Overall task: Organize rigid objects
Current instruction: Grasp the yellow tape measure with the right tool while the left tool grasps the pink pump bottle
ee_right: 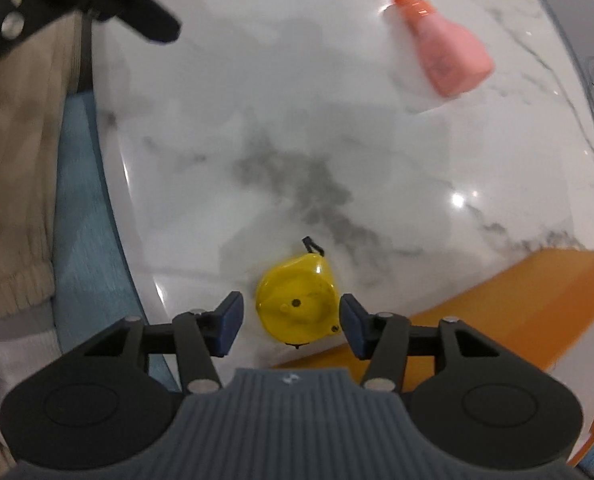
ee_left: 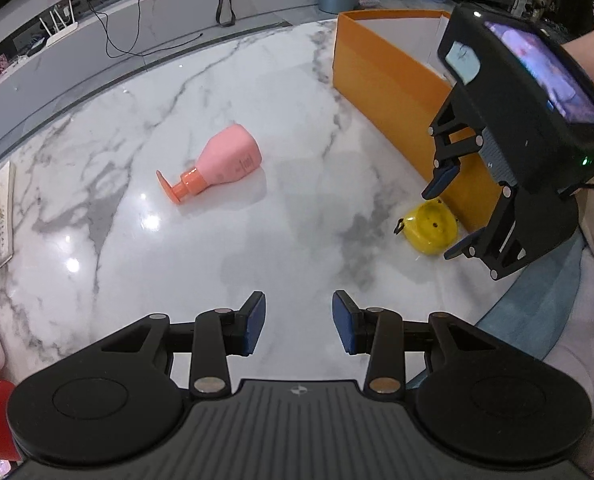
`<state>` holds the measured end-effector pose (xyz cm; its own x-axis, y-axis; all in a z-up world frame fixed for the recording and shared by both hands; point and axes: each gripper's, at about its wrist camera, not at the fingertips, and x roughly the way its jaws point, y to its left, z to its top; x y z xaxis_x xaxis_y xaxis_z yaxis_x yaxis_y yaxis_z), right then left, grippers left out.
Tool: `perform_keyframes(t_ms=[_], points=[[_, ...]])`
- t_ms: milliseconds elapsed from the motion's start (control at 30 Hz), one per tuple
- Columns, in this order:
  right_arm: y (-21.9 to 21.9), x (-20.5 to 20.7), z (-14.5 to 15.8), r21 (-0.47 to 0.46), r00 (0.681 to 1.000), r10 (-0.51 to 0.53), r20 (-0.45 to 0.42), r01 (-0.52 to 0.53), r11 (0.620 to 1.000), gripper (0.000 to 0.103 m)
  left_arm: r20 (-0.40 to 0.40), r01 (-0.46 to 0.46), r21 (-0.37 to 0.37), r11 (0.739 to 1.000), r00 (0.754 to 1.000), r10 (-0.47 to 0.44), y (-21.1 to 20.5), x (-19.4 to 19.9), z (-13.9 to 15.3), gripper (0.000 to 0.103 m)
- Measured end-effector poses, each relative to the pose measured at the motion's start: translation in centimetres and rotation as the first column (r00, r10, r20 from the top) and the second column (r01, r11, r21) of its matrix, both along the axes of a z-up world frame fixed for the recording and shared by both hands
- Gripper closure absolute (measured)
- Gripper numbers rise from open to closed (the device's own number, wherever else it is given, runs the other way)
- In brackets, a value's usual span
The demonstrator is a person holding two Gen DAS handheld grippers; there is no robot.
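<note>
A glossy white marble table (ee_left: 225,92) with grey veins fills both views, its polished top catching small bright spots of light. Behind it runs a pale counter (ee_left: 145,12) with a black cable trailing along it.

A yellow tape measure (ee_right: 297,304) lies flat on the table near the rounded edge closest to the person. Its shell is shiny plastic, rounded like a fat teardrop, with a dark screw dot near the middle and a short black strap loop sticking out from its pointed end. It sits just beside the long wall of an orange box (ee_left: 393,80), which is open at the top and white inside.

The right claw (ee_right: 290,322) hangs over the tape measure with its two blue-padded fingers spread wide, one on each side of the yellow shell; neither pad appears to touch it. From the left wrist view the same claw (ee_left: 449,216) is seen reaching down by the box, with the tape measure (ee_left: 427,230) below it.

A pink pump bottle (ee_left: 227,160) lies on its side well apart from the tape measure, nearer the middle of the table. Its body is soft pink and widens toward a flat base; its pump head is orange.

The left claw (ee_left: 299,322) hovers above bare marble, fingers spread and holding nothing.
</note>
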<state>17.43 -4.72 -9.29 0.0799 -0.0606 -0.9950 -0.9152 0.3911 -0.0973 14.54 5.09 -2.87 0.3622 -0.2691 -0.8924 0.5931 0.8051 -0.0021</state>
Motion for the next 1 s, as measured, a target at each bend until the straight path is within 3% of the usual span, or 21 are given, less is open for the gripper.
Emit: perform_keyframes(t_ms=[100,167,300,367,400,633,833,1000], points=[[0.1,0.3,-1.0,-0.030,1.000,0.023,-0.011,-0.023,0.999,0.035,0.004,0.017,-0.003,1.000,1.000,-0.017,0.3,0.3,-0.5,0.056],[0.1,0.6,-1.6,-0.040,0.999,0.025,-0.038,-0.026,0.999,0.036,0.023,0.035,0.002,0.999,0.999,-0.035,0.4,0.6,-0.9,0.056],[-0.1,1.7,-2.1,-0.034,0.996,-0.013,-0.085,0.010,0.999,0.049,0.064,0.034,-0.016,0.999,0.997,-0.033,1.1,1.9,-1.2,0.054],[-0.2,2.7,-1.9,-0.009,0.994,-0.055,-0.089,0.054,0.999,0.049,0.098,0.013,-0.007,1.000,0.995,-0.013,1.2,3.0,-1.4,0.036],[-0.2,3.2,-1.8,-0.004,0.995,-0.063,-0.077,0.062,0.998,0.049,0.122,-0.001,0.009,1.000,0.993,0.000,1.2,3.6,-1.6,0.033],[-0.1,7.9,-1.2,0.073,0.984,-0.174,-0.029,0.176,0.982,0.049,0.192,0.028,0.013,1.000,0.981,-0.030,-0.3,8.2,-3.1,0.026],[-1.1,11.2,-0.9,0.139,0.966,-0.257,-0.042,0.260,0.956,0.049,0.234,0.133,0.085,0.987,0.961,-0.150,-2.8,11.3,-4.7,0.021],[-1.8,13.1,-0.5,0.201,0.947,-0.313,-0.073,0.321,0.925,0.046,0.201,0.183,0.087,0.979,0.959,-0.197,-3.8,13.4,-6.2,0.020]])
